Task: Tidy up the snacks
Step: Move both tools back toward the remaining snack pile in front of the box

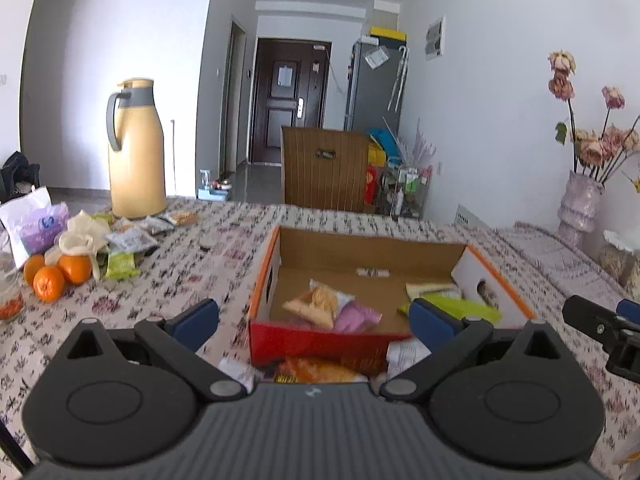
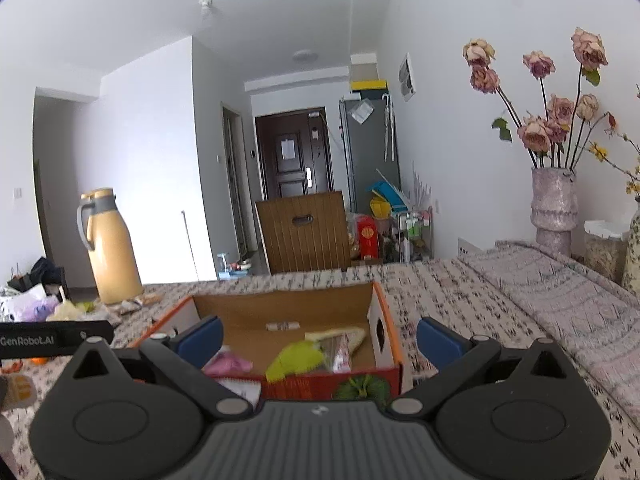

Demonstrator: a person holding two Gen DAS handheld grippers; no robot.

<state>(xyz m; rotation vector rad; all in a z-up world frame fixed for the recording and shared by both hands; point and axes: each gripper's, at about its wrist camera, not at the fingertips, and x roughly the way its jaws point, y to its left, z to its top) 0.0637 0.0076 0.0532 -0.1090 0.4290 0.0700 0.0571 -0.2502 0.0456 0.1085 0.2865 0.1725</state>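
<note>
The loose snack packets lie in a heap on the worktop, far to the left of and beyond my left gripper, beside three oranges and in front of the yellow thermos. The nearest one, a green packet, lies flat with its long axis running roughly away from me; which end leads I cannot tell. The heap as a whole stretches left to right, from the oranges towards the thermos base. The cardboard box sits directly ahead of both grippers, open at the top, its long sides running left to right; it holds an orange packet, a pink packet and a green-yellow packet. More wrappers lie just in front of its red near wall. My left fingers are spread wide with nothing between them. My right gripper faces the box's right half, its fingers likewise apart and empty. Judgement: the heap is on the left side, so the left gripper is nearer and the next reach should swing left, away from the box.
</note>
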